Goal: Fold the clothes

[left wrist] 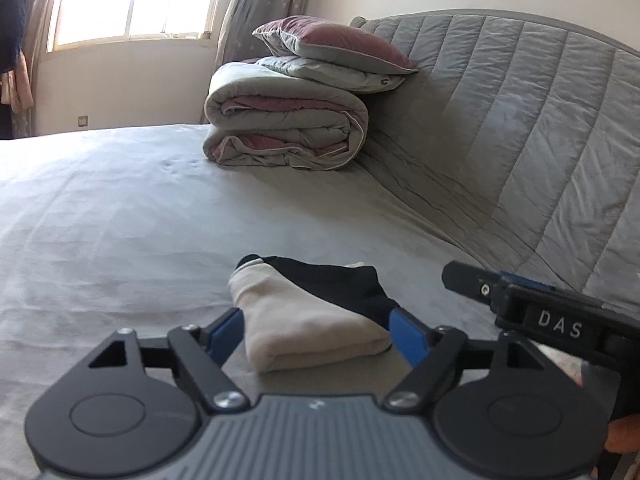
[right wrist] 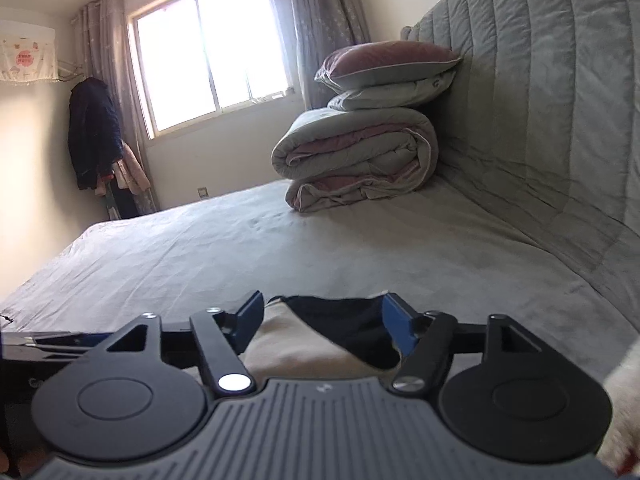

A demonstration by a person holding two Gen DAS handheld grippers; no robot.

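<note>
The right tool [left wrist: 466, 276] bears the letters "DAS". A folded cream-and-black garment [left wrist: 316, 316] lies on the grey bed [left wrist: 140, 216], well in front of the rolled quilt [left wrist: 284, 128] by the window [right wrist: 208, 56]. Left tool [left wrist: 316, 326] and right tool both gape wide around the garment, gripping nothing.

Black tool [left wrist: 316, 326], blue fingers [left wrist: 408, 330]

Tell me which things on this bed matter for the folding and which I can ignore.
Belongs to the job:
- folded cream and black garment
- left gripper, open, fingers either side of it
- right gripper, open, close over it

Just lying about:
- rolled duvet
- two pillows stacked on it
- dark jacket hanging by the window
- quilted headboard
</note>
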